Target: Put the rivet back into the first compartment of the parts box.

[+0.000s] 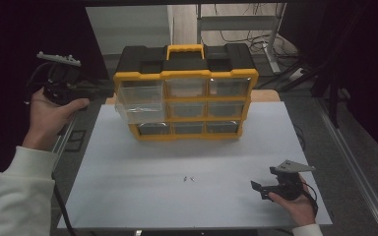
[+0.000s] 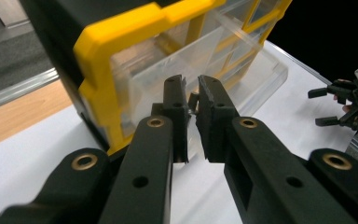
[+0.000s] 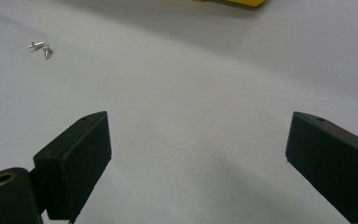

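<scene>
1. The left hand (image 1: 49, 115) is raised at the counter's far left edge, forearm in a white sleeve (image 1: 15, 191) coming up from the lower left. It holds the left tool (image 1: 109, 91) level, pointing right at the organizer (image 1: 184, 93).
2. In the left gripper view, the left tool (image 2: 192, 93) has its jaws nearly together, a narrow gap between the tips. They close on a small tab at the front of a clear drawer (image 2: 214, 70); how firm the hold is I cannot tell.
3. That drawer (image 1: 140, 101), top left of the organizer, is pulled partly out toward the left tool.
4. The right hand (image 1: 295, 201) rests low at the near right of the white counter (image 1: 187, 157), with the right tool (image 1: 257, 189) pointing left, well apart from the organizer.
5. In the right gripper view, the right tool (image 3: 198, 154) has its jaws spread wide, with bare counter between them.
6. Two tiny screws (image 1: 188, 179) lie close together near the counter's middle; they also show in the right gripper view (image 3: 42, 48), too small to make out in detail.
7. The organizer is yellow and black with a handle on top; the drawers' contents are hard to make out. Surroundings are dark.
</scene>
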A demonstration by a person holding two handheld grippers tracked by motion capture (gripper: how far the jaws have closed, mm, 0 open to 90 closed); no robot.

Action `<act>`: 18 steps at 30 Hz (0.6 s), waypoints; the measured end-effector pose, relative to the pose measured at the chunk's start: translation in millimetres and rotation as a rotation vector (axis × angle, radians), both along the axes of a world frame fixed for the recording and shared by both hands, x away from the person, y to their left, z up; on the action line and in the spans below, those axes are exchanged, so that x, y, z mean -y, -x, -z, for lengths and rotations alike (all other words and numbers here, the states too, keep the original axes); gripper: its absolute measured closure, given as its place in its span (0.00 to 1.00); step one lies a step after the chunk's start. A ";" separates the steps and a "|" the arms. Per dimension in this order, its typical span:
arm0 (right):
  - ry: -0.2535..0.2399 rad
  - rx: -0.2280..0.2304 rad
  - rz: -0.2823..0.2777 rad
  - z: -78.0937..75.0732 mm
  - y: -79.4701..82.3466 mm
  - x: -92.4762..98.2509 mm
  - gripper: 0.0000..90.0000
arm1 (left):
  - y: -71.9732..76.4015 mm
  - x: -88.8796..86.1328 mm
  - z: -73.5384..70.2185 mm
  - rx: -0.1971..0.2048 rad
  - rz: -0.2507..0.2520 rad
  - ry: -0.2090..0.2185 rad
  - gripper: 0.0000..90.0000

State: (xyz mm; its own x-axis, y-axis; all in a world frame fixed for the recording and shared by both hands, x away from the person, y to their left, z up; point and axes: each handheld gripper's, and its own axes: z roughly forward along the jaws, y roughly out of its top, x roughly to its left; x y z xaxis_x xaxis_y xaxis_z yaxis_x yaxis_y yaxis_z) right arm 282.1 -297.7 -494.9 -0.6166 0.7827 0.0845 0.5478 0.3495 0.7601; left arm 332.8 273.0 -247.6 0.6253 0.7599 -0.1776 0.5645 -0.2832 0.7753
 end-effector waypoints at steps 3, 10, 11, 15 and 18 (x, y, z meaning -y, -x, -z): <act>-0.004 0.001 -0.002 -0.7 0.0 -0.2 0.08 | -5.6 8.4 -2.2 0.000 0.007 -0.006 0.92; -0.004 0.004 -0.003 -1.1 0.1 0.2 0.08 | -19.6 26.3 2.0 -0.016 0.023 -0.024 0.92; -0.004 0.004 -0.003 -1.1 0.0 0.2 0.08 | -21.2 27.7 3.1 -0.018 0.021 -0.028 0.92; -0.003 0.003 -0.005 -1.0 0.1 0.1 0.08 | -28.1 34.1 8.1 -0.029 0.021 -0.043 0.92; -0.004 0.003 -0.004 -1.2 0.2 0.3 0.08 | -30.2 37.1 9.9 -0.027 0.026 -0.046 0.92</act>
